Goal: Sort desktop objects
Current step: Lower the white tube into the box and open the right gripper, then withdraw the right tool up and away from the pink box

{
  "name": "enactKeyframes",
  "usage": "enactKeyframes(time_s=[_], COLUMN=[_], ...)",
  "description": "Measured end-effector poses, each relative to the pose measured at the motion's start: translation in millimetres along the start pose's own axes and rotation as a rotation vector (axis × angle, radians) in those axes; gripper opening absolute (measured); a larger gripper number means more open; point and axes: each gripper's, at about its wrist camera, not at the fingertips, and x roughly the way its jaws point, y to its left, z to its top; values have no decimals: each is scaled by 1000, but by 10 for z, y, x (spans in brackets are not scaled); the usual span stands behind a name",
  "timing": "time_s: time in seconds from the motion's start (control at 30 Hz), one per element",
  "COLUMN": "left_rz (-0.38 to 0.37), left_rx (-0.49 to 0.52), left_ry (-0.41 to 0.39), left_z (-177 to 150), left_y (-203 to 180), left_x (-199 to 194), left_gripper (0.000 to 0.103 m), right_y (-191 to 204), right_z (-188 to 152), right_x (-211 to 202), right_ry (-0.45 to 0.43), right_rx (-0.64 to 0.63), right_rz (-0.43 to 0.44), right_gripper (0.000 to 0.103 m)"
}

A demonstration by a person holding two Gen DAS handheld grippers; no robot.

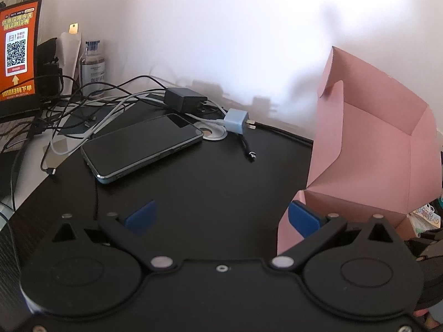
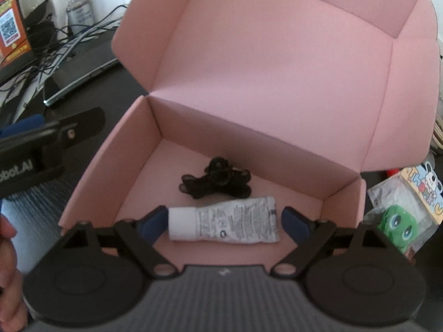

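Right claw (image 2: 224,225) spread wide above white tube (image 2: 224,225) lying in pink box (image 2: 277,83), apparently just dropped; left claw (image 1: 221,217) apart, empty, beside box.

The wall (image 1: 221,27) is overexposed by bright daylight, edges are bent by the fisheye, and the right view is blurred.

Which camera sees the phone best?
The left wrist view: the phone lies whole and sharp on the black desk, beside the cables. The right wrist view shows only a blurry edge strip of it behind the pink box.
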Motion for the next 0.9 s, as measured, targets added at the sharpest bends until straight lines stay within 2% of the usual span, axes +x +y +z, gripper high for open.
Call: enactKeyframes(time_s=[0.1,0.2,0.47,0.67,0.77,0.9], left_rz=[3,6,0,-11,-14,-43], left_rx=[-3,-7,-34,-8,22,32], left_ry=[-3,-7,-31,-24,-24,-11], left_z=[3,8,37,7,-27,-71], left_y=[7,15,72,9,-59,-121], left_x=[3,2,-46,-41,-42,-53], left_gripper=[103,103,103,103,103,103], right_y=[2,-1,53,-190,-384,-735], right_z=[1,9,-33,-515,-814,-1193], right_x=[-5,-46,-297,-722,-842,-911], right_ry=[-25,-62,-237,-410,-487,-509], right_rx=[10,-2,-99,-86,-32,49], right_rz=[12,33,-7,42,60,17], right_gripper=[95,95,100,101,102,102])
